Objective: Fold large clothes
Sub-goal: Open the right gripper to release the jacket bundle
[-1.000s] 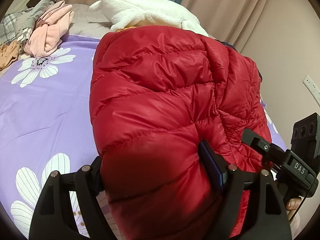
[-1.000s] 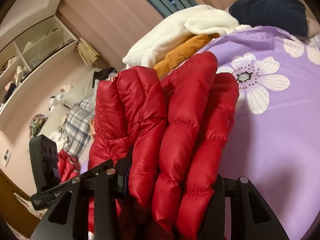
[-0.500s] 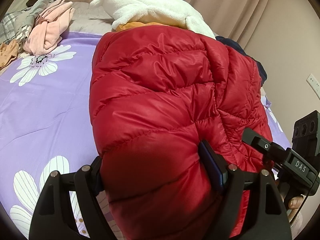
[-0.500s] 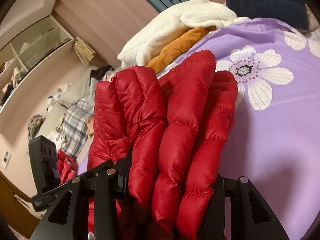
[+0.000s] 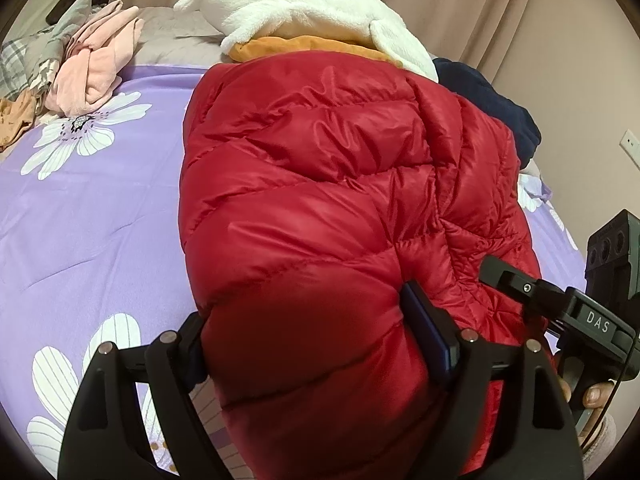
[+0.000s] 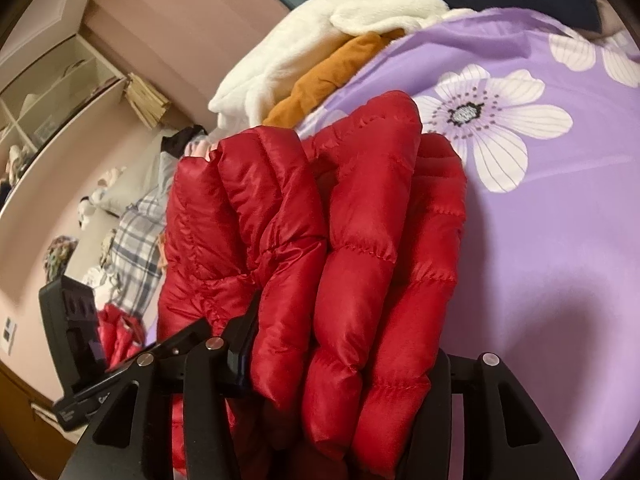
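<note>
Carried closer to the clothes pile at the bed's [image 5: 80,216] far edge, the folded red down jacket [image 5: 320,208] stays clamped in both the left hand-held gripper [image 5: 320,344] and right hand-held gripper [image 6: 340,360]; its slippery, puffy layers could spring apart on release.

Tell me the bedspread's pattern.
Lilac bedspread printed with large white flowers; it shows best in the right wrist view.

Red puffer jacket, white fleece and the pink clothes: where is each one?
red puffer jacket [image 5: 320,208], left wrist view, quilted top panel.
white fleece [image 5: 304,12], left wrist view, fluffy upper surface.
pink clothes [image 5: 96,68], left wrist view, middle of the bundle.
</note>
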{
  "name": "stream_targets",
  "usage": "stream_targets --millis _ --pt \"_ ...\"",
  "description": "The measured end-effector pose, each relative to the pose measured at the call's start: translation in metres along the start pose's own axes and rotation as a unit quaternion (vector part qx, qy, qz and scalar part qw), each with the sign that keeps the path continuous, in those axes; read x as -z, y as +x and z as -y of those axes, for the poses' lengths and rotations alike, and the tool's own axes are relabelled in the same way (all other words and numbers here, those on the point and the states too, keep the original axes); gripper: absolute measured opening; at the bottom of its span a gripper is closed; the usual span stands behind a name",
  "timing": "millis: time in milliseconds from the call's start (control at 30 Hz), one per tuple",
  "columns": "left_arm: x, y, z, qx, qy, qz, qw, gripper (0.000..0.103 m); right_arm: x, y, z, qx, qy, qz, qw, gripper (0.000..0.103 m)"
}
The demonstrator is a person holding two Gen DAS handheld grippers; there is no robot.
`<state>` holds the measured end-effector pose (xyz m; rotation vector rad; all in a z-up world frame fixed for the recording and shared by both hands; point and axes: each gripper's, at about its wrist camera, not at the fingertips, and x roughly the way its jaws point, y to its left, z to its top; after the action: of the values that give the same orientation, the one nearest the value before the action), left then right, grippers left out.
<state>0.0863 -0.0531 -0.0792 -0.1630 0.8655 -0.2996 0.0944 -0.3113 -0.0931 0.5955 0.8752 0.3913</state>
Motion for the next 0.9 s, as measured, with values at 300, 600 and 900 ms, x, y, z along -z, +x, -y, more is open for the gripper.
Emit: stream_targets --millis 300,600,900 --pt "0.002 0.002 0.001 -0.012 0.009 -0.005 0.9999 0.088 0.001 0.002 0.006 0.015 0.009 -0.009 1.0 0.057" --pt "0.002 -0.002 0.001 -0.019 0.007 -0.007 0.9998 0.088 0.001 -0.012 0.001 0.034 0.009 -0.004 0.999 0.065" --pt "0.007 -0.012 0.006 -0.038 0.015 -0.006 0.9991 0.088 -0.003 -0.039 -0.021 0.112 -0.051 0.06 0.991 0.067"
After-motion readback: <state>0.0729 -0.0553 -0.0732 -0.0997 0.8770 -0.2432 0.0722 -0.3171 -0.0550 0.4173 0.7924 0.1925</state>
